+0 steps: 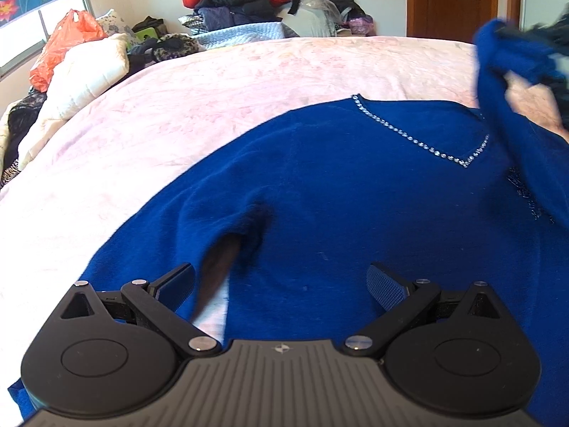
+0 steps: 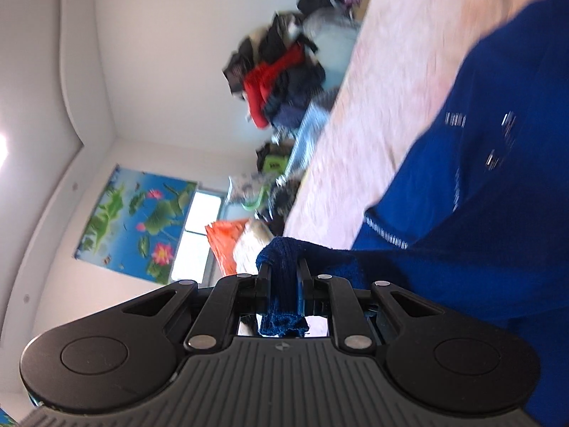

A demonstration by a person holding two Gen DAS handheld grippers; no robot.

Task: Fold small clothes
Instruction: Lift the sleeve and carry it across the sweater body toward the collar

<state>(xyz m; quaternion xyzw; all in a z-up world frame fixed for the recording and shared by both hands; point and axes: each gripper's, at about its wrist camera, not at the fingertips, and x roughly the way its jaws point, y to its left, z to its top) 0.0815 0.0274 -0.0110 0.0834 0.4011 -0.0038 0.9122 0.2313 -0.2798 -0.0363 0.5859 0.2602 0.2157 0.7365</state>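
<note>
Blue sweater (image 1: 355, 195), rhinestone-trimmed at the neck, is spread on the pink blanket (image 1: 213, 89); no writing is legible. Its sleeve (image 2: 284, 277) is pinched by the right gripper (image 2: 283, 277). The left gripper (image 1: 281, 284) is held spread above it.
</note>
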